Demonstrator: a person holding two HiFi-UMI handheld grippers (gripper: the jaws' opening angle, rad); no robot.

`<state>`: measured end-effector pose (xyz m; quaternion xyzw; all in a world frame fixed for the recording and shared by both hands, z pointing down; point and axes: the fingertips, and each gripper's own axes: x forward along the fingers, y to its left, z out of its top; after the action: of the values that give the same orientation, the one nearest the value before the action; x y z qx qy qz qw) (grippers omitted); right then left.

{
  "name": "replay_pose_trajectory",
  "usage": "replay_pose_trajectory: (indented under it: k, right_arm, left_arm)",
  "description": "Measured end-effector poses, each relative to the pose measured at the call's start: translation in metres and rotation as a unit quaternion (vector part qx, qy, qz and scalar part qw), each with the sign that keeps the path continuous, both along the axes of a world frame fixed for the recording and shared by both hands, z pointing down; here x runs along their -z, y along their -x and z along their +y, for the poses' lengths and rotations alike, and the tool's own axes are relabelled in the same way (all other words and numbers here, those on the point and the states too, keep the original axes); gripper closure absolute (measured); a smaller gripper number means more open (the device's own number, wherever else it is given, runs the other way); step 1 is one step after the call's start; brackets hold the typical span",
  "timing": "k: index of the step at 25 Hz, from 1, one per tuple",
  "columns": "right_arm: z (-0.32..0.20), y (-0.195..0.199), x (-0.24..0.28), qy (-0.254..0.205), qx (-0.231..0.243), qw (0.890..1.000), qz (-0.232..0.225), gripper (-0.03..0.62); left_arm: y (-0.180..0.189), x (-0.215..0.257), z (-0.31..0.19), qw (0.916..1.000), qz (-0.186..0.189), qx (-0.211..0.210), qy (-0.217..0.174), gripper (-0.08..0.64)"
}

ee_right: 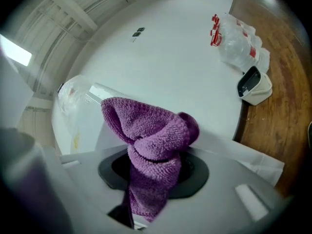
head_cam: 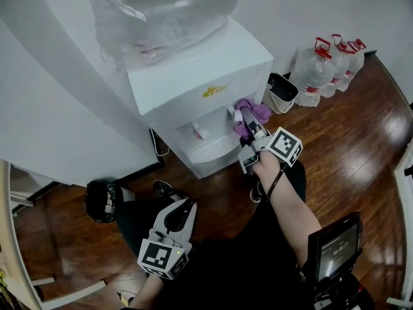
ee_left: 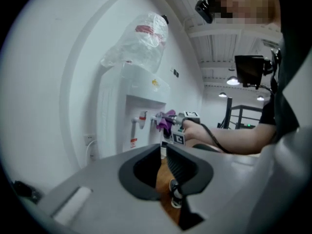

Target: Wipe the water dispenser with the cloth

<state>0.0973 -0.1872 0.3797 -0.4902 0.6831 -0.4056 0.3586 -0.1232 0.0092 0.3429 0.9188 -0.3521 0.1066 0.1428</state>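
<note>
**Cloth at the tap in dispenser wipe-down**

A person facing a white water dispenser (head_cam: 193, 76) reaches out with the right gripper (head_cam: 248, 124). Its jaws pinch a bunched purple cloth (head_cam: 256, 112) at the right-hand tap (head_cam: 231, 112) in the machine's front recess. In the right gripper view the towelling bulges out of the clamped jaws and hangs below them, with the dispenser's white face close behind. In the left gripper view the cloth sits against or around that tap. Whether it presses on the spout or only brushes it cannot be told. The left gripper (head_cam: 182, 205) hangs low near the person's lap, well apart from the machine. Its jaws are drawn all but together on nothing, and a sliver of wood floor (head_cam: 361, 128) shows between them.

On this evidence the job looks to be in its early or middle stretch, with the cloth in hand and at work on 1 tap. No streaks or damp patches show which surfaces have been covered. The red tap (head_cam: 201, 133) beside it, the drip tray (head_cam: 210, 152) below and the front panel all appear left to do. So do the side walls and the top around the upturned bottle (head_cam: 161, 11), though that is a judgement. 3 spare jugs (head_cam: 322, 66) and a small bin (head_cam: 281, 92) stand by the wall to the right.
</note>
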Motion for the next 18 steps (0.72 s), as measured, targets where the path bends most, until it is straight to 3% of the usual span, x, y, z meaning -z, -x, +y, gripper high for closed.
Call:
replay_pose_trajectory:
  k: [4, 5, 7, 9, 10, 11, 14, 15, 16, 17, 18]
  right_arm:
    - [-0.004, 0.003, -0.079, 0.067, -0.007, 0.997, 0.043, 0.445]
    - [-0.004, 0.003, -0.094, 0.089, -0.013, 0.993, 0.072, 0.445]
    - [-0.002, 0.008, -0.099, 0.106, -0.027, 0.979, 0.171, 0.446]
    - [-0.001, 0.022, -0.084, 0.094, -0.044, 0.954, 0.283, 0.446]
    - [0.000, 0.031, -0.075, 0.084, -0.053, 0.934, 0.344, 0.446]
    - [0.001, 0.041, -0.067, 0.072, -0.061, 0.907, 0.411, 0.446]
    - [0.006, 0.078, -0.051, 0.032, -0.066, 0.794, 0.603, 0.445]
    - [0.008, 0.089, -0.051, 0.021, -0.058, 0.769, 0.636, 0.445]
    - [0.010, 0.098, -0.054, 0.014, -0.045, 0.764, 0.643, 0.445]
    - [0.011, 0.104, -0.058, 0.008, -0.029, 0.786, 0.618, 0.445]
    - [0.012, 0.106, -0.057, 0.004, -0.013, 0.829, 0.559, 0.445]
  left_arm:
    - [0.039, 0.006, -0.015, 0.9996, 0.022, 0.018, 0.007, 0.505]
    - [0.047, 0.002, -0.018, 0.9994, 0.027, 0.019, 0.011, 0.505]
    - [0.058, -0.005, -0.023, 0.9991, 0.034, 0.014, 0.019, 0.505]
    - [0.062, -0.009, -0.028, 0.9992, 0.036, 0.002, 0.020, 0.505]
    - [0.061, -0.010, -0.029, 0.9991, 0.035, -0.004, 0.023, 0.505]
    - [0.059, -0.009, -0.030, 0.9990, 0.034, -0.010, 0.028, 0.505]
    - [0.049, -0.007, -0.028, 0.9986, 0.029, -0.038, 0.023, 0.505]
    - [0.047, -0.008, -0.025, 0.9983, 0.029, -0.049, 0.015, 0.505]
    - [0.044, -0.007, -0.022, 0.9980, 0.030, -0.055, 0.009, 0.505]
    - [0.042, -0.005, -0.021, 0.9980, 0.032, -0.055, 0.005, 0.505]
    - [0.040, -0.001, -0.019, 0.9981, 0.033, -0.051, 0.004, 0.505]
